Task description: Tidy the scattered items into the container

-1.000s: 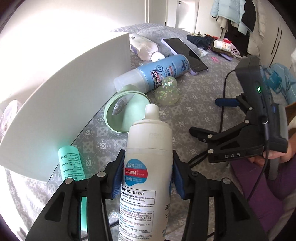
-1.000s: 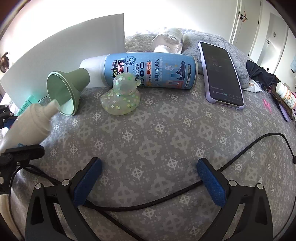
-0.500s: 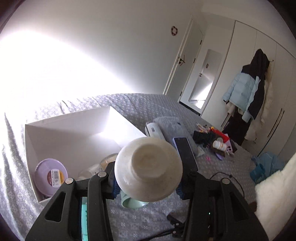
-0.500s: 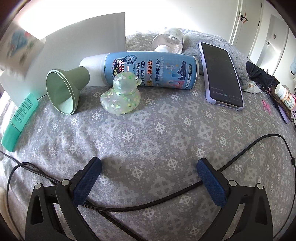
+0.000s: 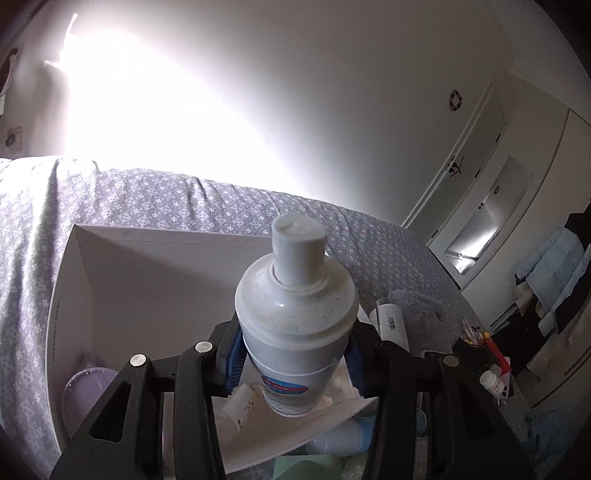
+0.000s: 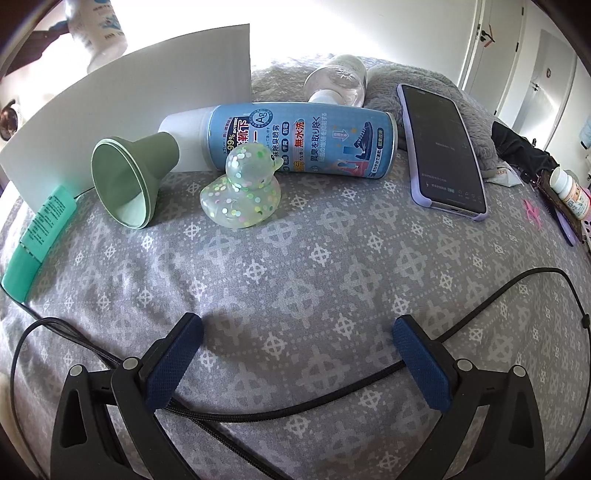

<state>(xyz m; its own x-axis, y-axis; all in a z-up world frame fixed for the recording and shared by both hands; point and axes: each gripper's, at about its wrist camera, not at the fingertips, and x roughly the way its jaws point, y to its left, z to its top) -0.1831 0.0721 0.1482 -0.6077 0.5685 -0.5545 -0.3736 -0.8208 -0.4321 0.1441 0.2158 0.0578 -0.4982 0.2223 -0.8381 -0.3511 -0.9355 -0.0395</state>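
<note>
My left gripper [image 5: 295, 363] is shut on a white spray bottle [image 5: 295, 332] and holds it above the open white box [image 5: 155, 280]; the bottle also shows in the right wrist view [image 6: 98, 33] at top left. A lilac lid [image 5: 86, 391] and other items lie in the box. My right gripper [image 6: 297, 363] is open and empty, low over the grey bedspread. Ahead of it lie a glitter duck [image 6: 242, 192], a green funnel [image 6: 135, 177], a blue spray can [image 6: 295, 142], a teal tube [image 6: 38, 236], a clear bottle [image 6: 338, 79] and a phone [image 6: 441, 147].
The box wall [image 6: 147, 99] stands behind the funnel and can. A black cable [image 6: 332, 391] crosses the bedspread between the right fingers. A pill bottle [image 6: 569, 192] and clutter lie at the far right. Wardrobe doors [image 5: 480, 206] stand beyond the bed.
My left gripper has lifted the white bottle off the bed and carried it up over the box, and the bottle has tilted. The right gripper has stayed still and open.
</note>
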